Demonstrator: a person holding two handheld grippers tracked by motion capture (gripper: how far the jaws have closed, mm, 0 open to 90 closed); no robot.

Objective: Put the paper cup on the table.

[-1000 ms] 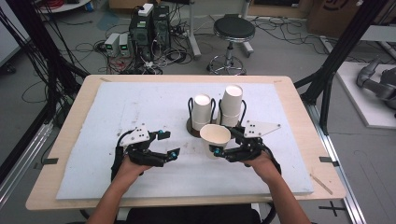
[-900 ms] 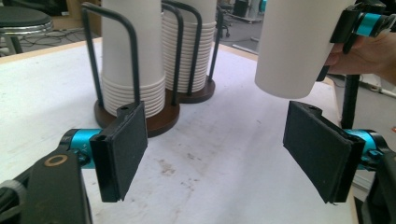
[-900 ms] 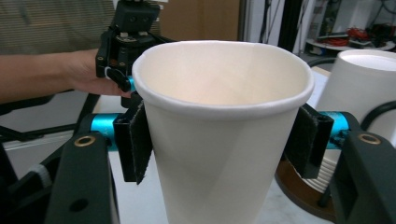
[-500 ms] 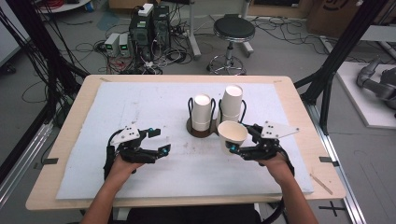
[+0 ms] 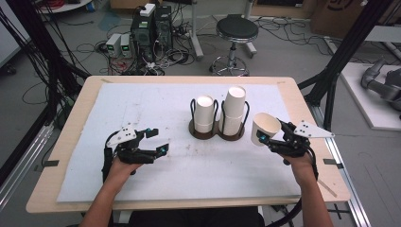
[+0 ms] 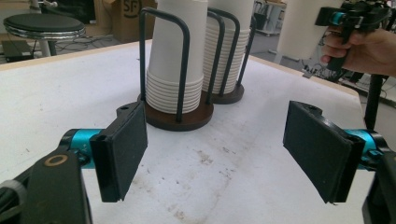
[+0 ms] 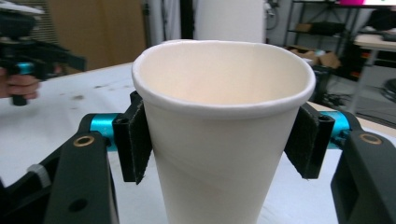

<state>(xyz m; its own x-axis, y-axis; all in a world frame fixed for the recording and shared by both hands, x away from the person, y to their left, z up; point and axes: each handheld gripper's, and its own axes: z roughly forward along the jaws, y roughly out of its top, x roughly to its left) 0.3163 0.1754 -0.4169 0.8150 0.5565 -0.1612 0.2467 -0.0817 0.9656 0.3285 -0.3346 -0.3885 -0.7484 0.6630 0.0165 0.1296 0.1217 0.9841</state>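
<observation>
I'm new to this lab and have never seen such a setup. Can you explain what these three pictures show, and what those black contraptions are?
A person sits at a table holding a two-jaw gripper in each hand. One picture looks down from above; the other two come from cameras riding on each gripper. Two stacks of paper cups stand upside down in a wire holder. The right gripper is clamped on one paper cup. The left gripper has its jaws open with nothing between them.

"SF" printed in black on cardboard box (image 6: 122,14), behind stool (image 6: 42,28); nothing else legible.
</observation>
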